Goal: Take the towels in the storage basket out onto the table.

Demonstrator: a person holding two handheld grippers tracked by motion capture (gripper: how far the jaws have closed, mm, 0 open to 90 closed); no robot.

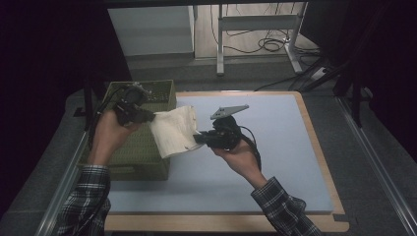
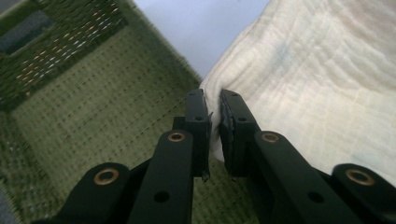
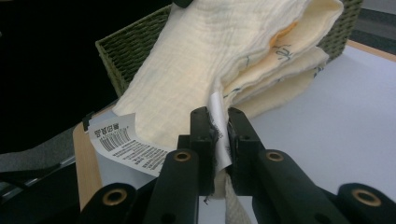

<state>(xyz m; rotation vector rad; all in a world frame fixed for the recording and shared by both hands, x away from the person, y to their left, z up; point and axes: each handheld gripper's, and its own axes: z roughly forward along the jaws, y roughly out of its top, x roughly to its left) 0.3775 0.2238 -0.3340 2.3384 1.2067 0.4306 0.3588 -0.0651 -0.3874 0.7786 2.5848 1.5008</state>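
Observation:
A folded cream cloth [image 1: 174,130] hangs in the air between my two grippers, at the right edge of a green woven basket [image 1: 142,157]. My left gripper [image 1: 150,116] is shut on the cloth's left edge [image 2: 280,93], above the basket's inside [image 2: 93,116]. My right gripper [image 1: 197,138] is shut on the cloth's right corner [image 3: 219,60], its pads pinching the fabric next to a printed care label [image 3: 123,142]. The cloth's folded layers sag toward the blue-grey table mat [image 1: 255,147].
The basket stands on the left part of the wooden-edged table [image 1: 322,162]. Behind the table there is a floor with cables [image 1: 268,44] and a metal table frame [image 1: 255,22]. A dark curtain surrounds the sides.

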